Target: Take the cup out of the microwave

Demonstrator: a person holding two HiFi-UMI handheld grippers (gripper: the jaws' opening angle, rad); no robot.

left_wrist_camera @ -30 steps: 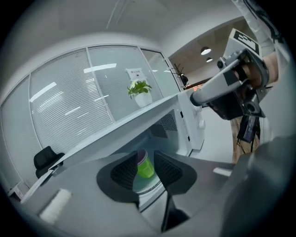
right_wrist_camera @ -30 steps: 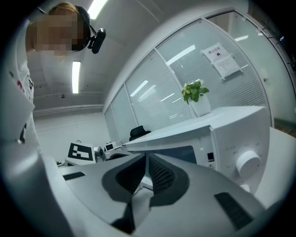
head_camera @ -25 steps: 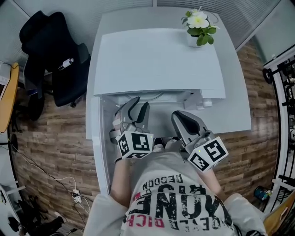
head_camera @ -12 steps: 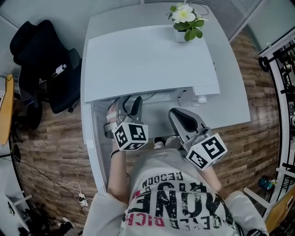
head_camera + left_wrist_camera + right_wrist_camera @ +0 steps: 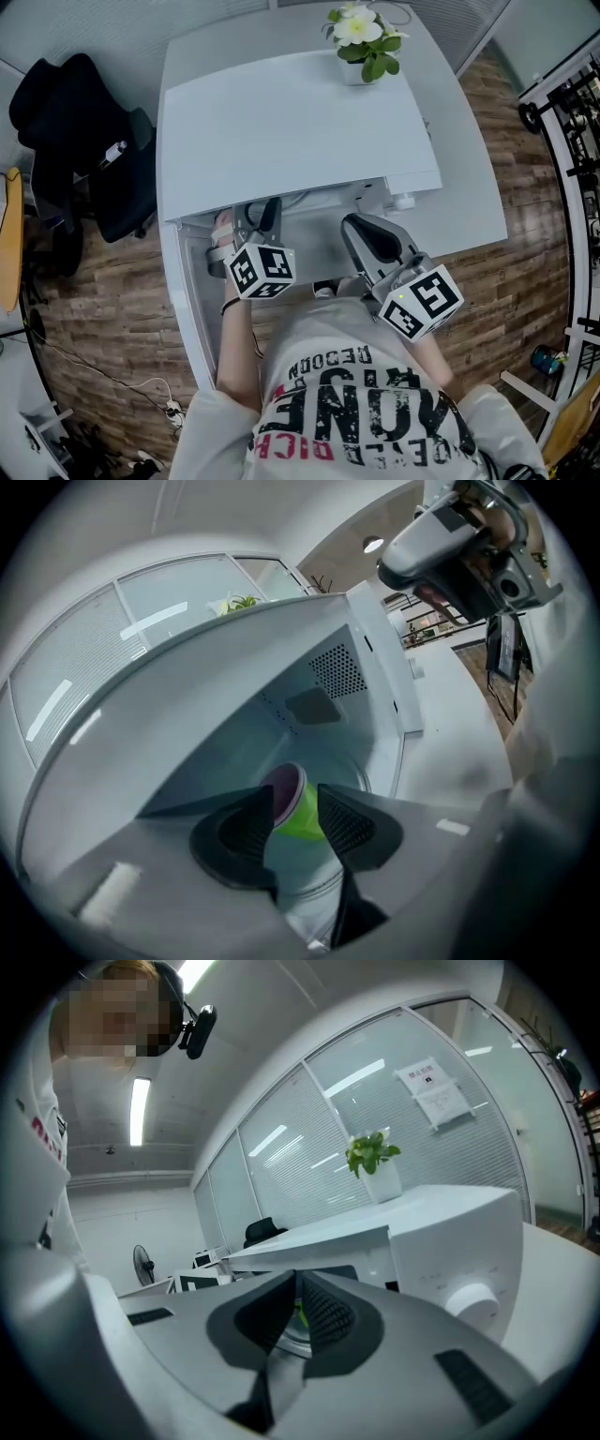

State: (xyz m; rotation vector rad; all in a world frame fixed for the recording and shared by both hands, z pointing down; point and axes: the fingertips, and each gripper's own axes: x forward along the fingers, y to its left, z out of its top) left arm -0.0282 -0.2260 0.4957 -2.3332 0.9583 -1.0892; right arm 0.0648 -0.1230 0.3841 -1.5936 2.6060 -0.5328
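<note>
A green cup (image 5: 304, 816) with a purple inside stands on the glass turntable (image 5: 361, 778) in the white microwave (image 5: 291, 122). My left gripper (image 5: 294, 792) reaches into the cavity. Its jaws have just been opening, and the cup stands between their tips with neither pad visibly pressing on it. In the head view the left gripper (image 5: 257, 212) has its tips under the microwave's top edge, and the cup is hidden. My right gripper (image 5: 356, 225) is shut and empty in front of the microwave, right of the opening. Past the right gripper's (image 5: 293, 1285) closed tips a green sliver shows.
The microwave door (image 5: 184, 281) hangs open at the left. The microwave sits on a white table (image 5: 473, 187), with a potted plant (image 5: 361, 42) on top and a knob (image 5: 469, 1299) on its panel. A black chair (image 5: 80, 141) stands at the left on wooden floor.
My left gripper has gone forward and down into the microwave opening, and its jaws have spread wider. The right gripper has stayed where it was.
</note>
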